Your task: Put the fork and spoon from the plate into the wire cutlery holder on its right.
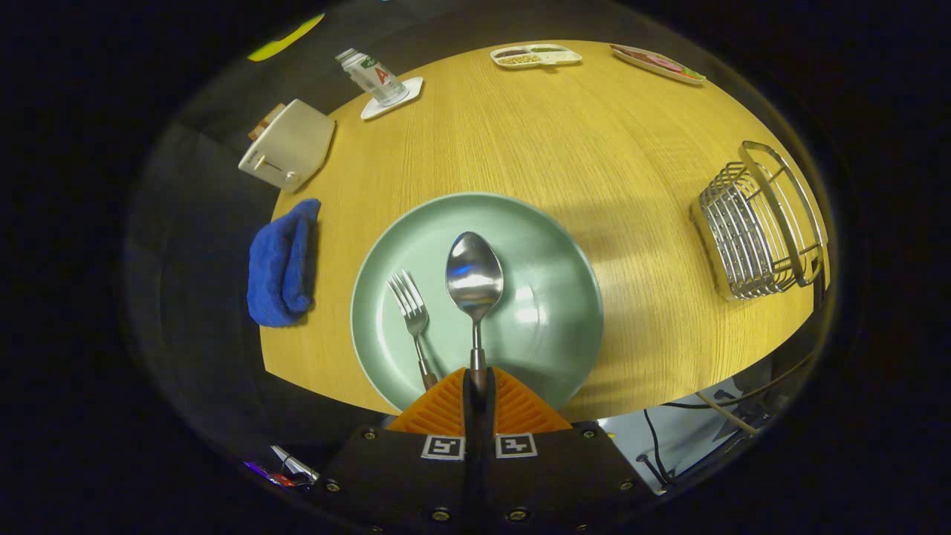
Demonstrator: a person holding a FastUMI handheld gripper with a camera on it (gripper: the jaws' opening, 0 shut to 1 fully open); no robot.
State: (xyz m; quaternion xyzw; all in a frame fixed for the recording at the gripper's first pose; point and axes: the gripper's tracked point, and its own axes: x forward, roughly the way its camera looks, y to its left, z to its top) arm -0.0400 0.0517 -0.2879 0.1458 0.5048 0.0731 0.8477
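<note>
We see round light-wood tabletop (565, 141) in dark booth. Near edge: pale green round plate (550, 297) holding silver metal fork (411, 308) and silver metal spoon (474, 281). Our fingers (478, 390) pressed together, pinching spoon handle; fork lies just left. Wire cutlery holder (758, 223) at right edge, well apart from plate. Left edge: folded blue cloth (281, 264), white toaster (288, 146). Far edge: divided snack tray (535, 55).

On the round wooden table (520, 134), a blue cloth (281, 264) lies at the left edge. Farther left stands a white toaster (288, 146). A bottle (371, 76) stands on a white coaster (394, 98). Two food trays (535, 56) (657, 63) lie at the far side.
</note>
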